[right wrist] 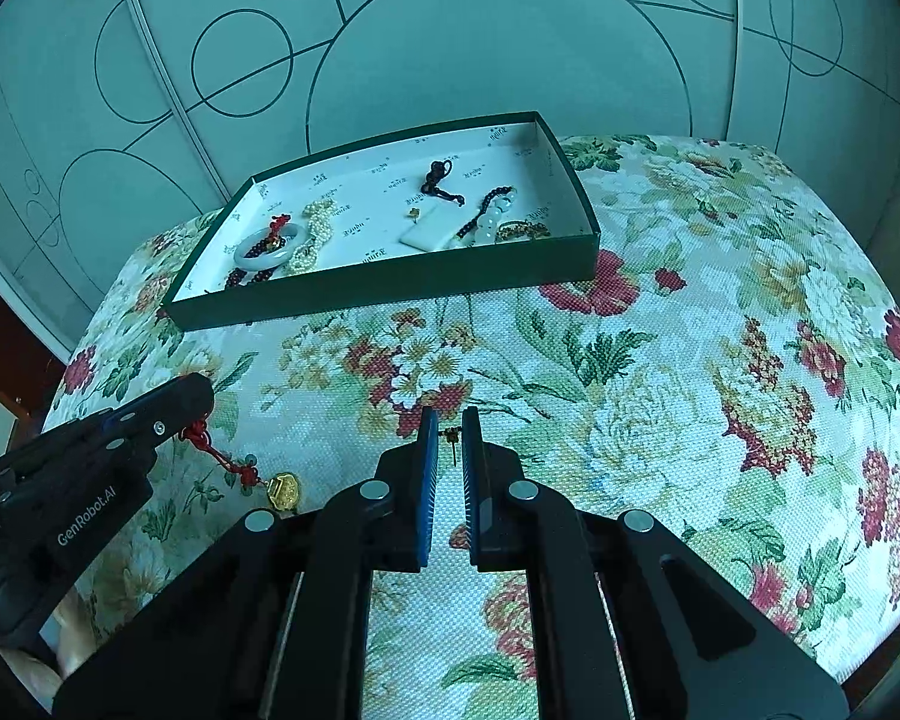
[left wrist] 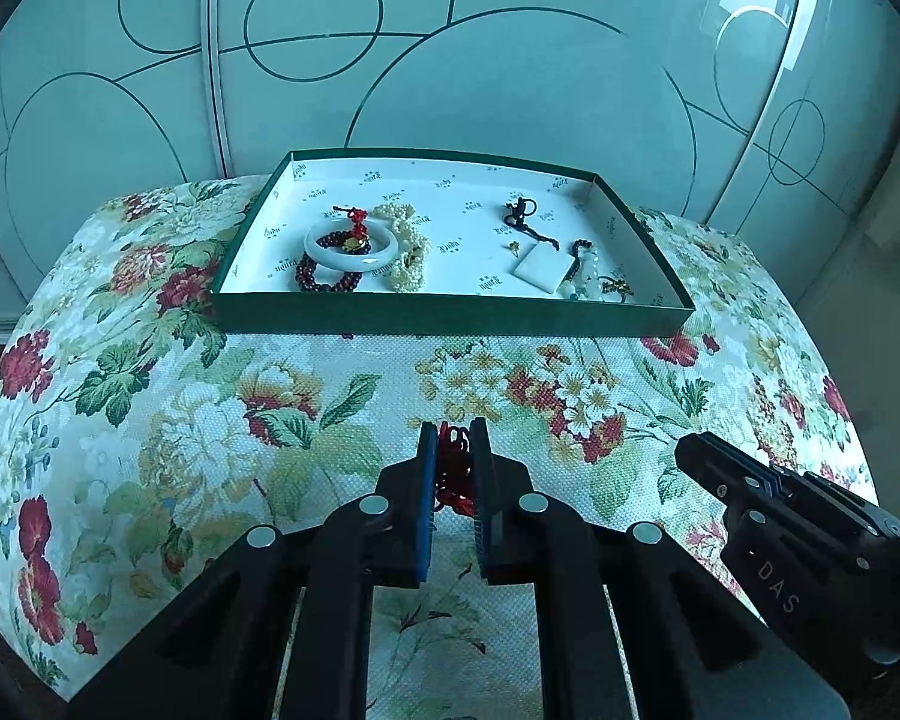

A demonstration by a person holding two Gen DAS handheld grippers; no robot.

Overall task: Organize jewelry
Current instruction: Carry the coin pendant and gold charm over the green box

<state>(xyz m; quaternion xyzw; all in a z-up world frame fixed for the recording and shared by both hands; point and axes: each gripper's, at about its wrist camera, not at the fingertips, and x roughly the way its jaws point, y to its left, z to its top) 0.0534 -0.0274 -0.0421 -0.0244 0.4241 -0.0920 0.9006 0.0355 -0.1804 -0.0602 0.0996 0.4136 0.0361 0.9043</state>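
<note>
A floral tablecloth (right wrist: pixel 660 360) is covering the table in front of a pale cabinet door (left wrist: pixel 510 90) etched with circles. At the lower centre of the left wrist view, the left gripper (left wrist: pixel 453 438) is pinching a red cord (left wrist: pixel 453 468) between its blue pads; in the right wrist view that cord is trailing down to a gold charm (right wrist: pixel 285 491) lying on the cloth at lower left. The right gripper (right wrist: pixel 449 429), level and pointing forward at lower centre, is closing narrowly on a small gold earring (right wrist: pixel 450 438). Farther back, a green tray (left wrist: pixel 450 315) is holding a white bangle (left wrist: pixel 352 252), pearls (left wrist: pixel 405 252), dark beads (left wrist: pixel 324 282) and a white pendant (left wrist: pixel 543 270).
</note>
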